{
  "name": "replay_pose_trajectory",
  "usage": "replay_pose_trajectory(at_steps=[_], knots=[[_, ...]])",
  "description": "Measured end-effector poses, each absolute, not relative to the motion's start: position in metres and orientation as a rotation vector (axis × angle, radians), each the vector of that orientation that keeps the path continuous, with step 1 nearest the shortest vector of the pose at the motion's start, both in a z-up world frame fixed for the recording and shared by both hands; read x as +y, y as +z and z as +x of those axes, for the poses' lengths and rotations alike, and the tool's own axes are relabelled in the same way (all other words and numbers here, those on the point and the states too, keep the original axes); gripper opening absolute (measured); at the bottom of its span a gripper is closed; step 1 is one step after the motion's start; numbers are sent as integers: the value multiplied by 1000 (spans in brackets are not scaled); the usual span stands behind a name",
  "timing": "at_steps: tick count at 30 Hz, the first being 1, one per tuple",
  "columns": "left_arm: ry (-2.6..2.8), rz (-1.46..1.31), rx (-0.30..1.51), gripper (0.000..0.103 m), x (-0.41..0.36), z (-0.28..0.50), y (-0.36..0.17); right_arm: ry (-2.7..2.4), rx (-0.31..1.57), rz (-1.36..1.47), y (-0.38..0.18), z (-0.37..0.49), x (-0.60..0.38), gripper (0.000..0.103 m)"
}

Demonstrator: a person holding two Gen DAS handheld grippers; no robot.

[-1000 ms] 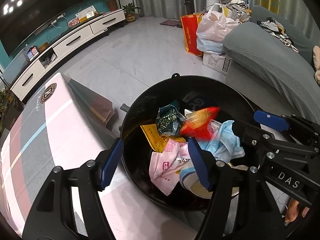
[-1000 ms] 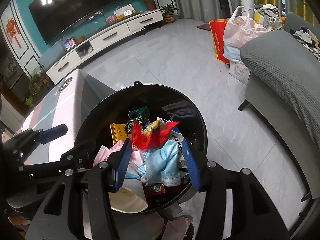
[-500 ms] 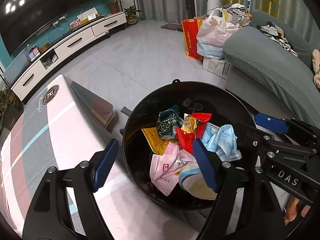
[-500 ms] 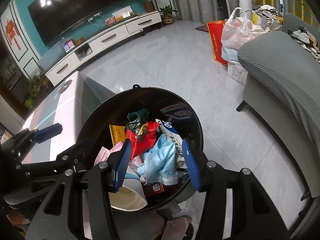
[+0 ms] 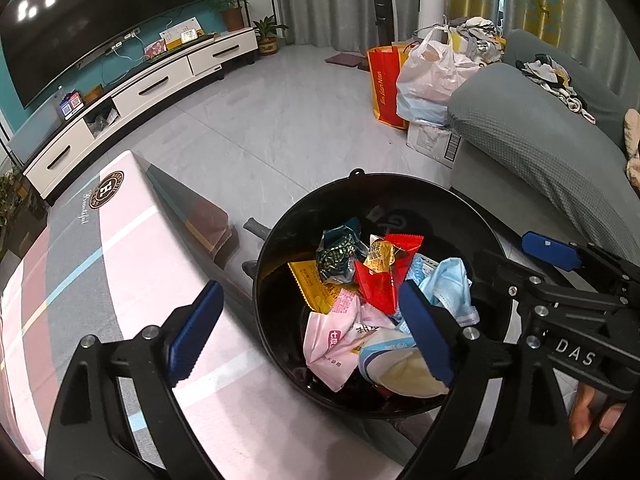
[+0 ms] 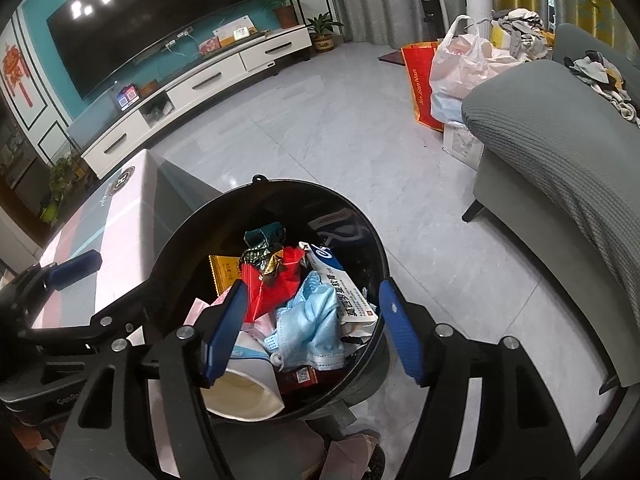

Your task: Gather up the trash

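Black plastic bin (image 5: 276, 240) is sitting below both grippers, with a red wrapper (image 6: 276, 284) lying on top of its trash. Left gripper (image 5: 308, 332) and right gripper (image 6: 312, 332) are hovering spread wide, holding nothing. Table edge (image 5: 168, 288) is crowding the bin's left; floor (image 6: 420, 248) is lying open rightward. Bin's bottom is hidden under trash.

black trash bin (image 5: 460, 208) on grey tiled floor (image 5: 280, 128)

Both wrist views look down, close above, sharing the black bin (image 5: 472, 208) (image 6: 360, 216)
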State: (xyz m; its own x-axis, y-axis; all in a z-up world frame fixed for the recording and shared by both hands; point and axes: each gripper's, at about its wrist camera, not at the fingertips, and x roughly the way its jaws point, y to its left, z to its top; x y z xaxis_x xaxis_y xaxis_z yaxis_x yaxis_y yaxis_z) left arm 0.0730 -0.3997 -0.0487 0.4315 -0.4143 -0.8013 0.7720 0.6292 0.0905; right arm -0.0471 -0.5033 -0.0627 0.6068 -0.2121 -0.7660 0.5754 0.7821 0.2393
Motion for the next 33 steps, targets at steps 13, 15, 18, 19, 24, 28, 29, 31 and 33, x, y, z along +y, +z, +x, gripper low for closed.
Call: replay_pose_trajectory(at_steps=[13,15,18,19,24,28,29,31,33], knots=[[-753,507,786,94,-396,70,-41,-495,795,494,-59,-50,-502,75],[-750,508,781,95,-395,70,-39,-500,793,492,-58,-52,-503,77],[-743,507,770,99,-394,70,-37,-511,791,487,-56,-54,-503,80],[-742,506,768,99,-393,70,-37,-513,790,485,-56,-54,-503,80],[-737,503,764,99,-391,69,-35,-522,787,478,-53,-56,-503,82],[-729,489,759,100,-385,68,-31,-532,780,466,-49,-59,-501,88],[-726,485,759,100,-383,68,-31,-533,779,463,-48,-59,-501,89],[-719,477,761,100,-379,68,-29,-534,778,454,-46,-61,-499,91],[-711,469,761,100,-375,66,-26,-531,772,450,-43,-64,-496,93]])
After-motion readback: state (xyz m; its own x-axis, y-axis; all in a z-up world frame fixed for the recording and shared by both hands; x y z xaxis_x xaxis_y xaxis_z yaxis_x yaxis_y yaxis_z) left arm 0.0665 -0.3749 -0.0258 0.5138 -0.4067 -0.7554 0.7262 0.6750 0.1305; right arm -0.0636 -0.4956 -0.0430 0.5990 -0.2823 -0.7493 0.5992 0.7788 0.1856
